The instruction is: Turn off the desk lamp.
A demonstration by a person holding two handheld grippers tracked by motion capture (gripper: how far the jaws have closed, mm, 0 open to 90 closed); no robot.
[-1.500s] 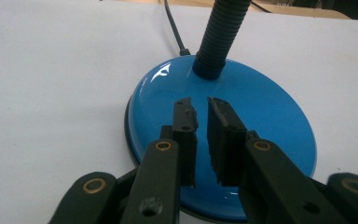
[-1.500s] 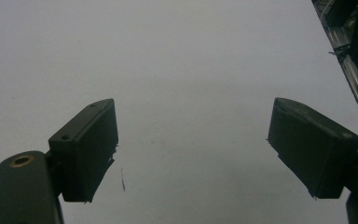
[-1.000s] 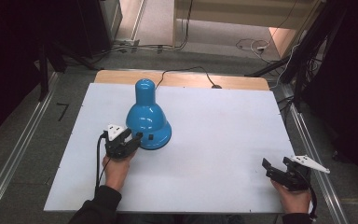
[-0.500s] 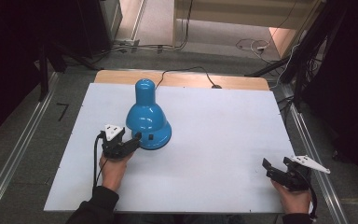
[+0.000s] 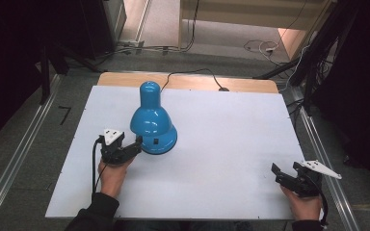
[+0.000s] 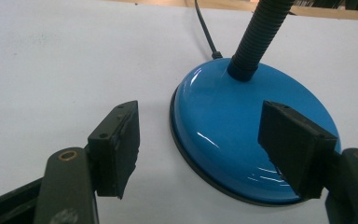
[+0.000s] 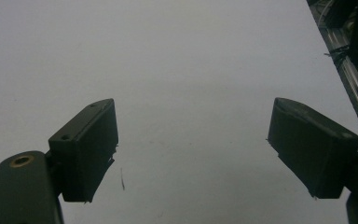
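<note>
A blue desk lamp (image 5: 153, 126) stands left of centre on the white table (image 5: 236, 134), its shade turned down over its base. My left gripper (image 5: 136, 146) is open right beside the lamp's near-left side. In the left gripper view the round blue base (image 6: 242, 135) and the black flexible neck (image 6: 257, 37) are close ahead of the left gripper (image 6: 205, 140). One jaw hangs over the base's rim and the other over bare table. My right gripper (image 5: 277, 174) rests open at the front right corner, far from the lamp, and the right gripper (image 7: 191, 149) holds nothing.
The lamp's black cord (image 5: 192, 74) runs off the back over a wooden strip (image 5: 250, 84). Metal rails (image 5: 24, 159) line both sides of the table. Dark stands and loose cables (image 5: 260, 47) lie on the floor behind.
My left gripper has shifted slightly left and toward the near edge, staying beside the lamp. The right gripper and the lamp have not moved.
</note>
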